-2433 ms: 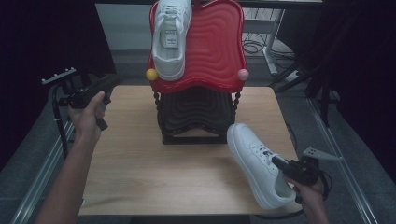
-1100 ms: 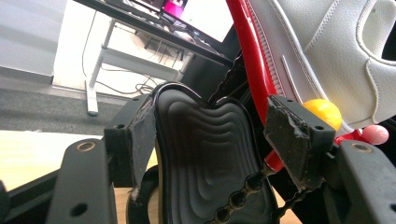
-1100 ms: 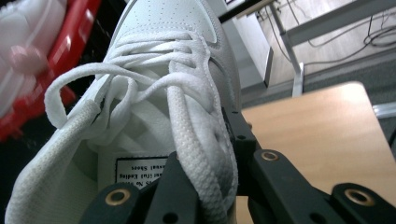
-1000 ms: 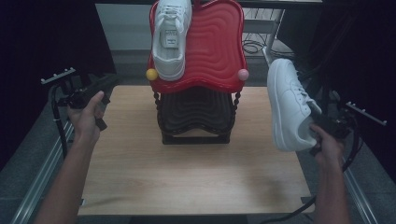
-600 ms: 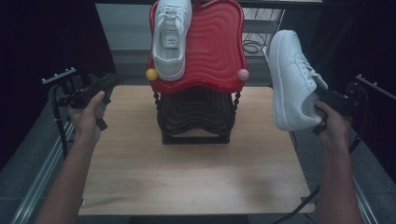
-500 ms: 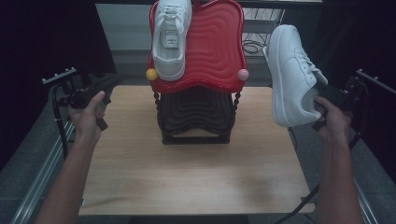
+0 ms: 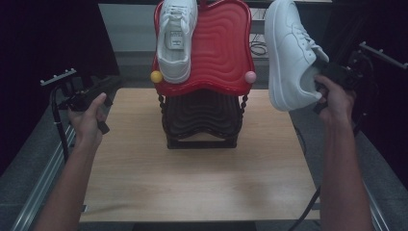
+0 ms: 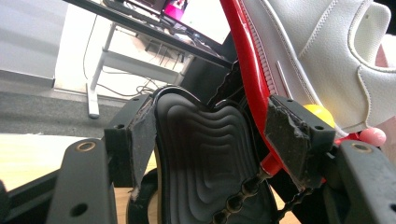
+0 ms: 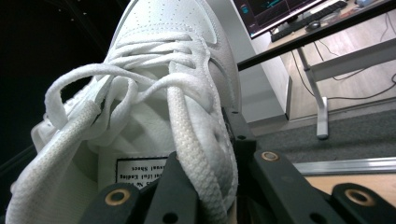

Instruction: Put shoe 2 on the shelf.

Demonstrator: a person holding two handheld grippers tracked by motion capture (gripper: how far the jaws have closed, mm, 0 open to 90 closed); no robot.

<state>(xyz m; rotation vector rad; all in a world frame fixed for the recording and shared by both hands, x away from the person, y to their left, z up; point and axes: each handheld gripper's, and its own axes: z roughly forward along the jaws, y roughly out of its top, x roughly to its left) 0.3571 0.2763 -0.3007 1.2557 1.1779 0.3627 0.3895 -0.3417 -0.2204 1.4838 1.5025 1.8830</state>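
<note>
Dim room, wooden counter (image 7: 192, 178) carrying a two-tier shoe rack (image 7: 204, 72). One white sneaker (image 7: 177, 38) already lies on the red upper tier. Right gripper (image 7: 323, 77), jaws pinching the second sneaker (image 7: 288, 53) at its collar, holds it aloft just right of the rack, likely to pair it. Left gripper (image 7: 89, 94) waits aside, jaws spread, empty.

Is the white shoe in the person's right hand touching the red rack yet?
Apart. The high view shows the held shoe to the right of the red rack, with a strip of dark background between them.
</note>
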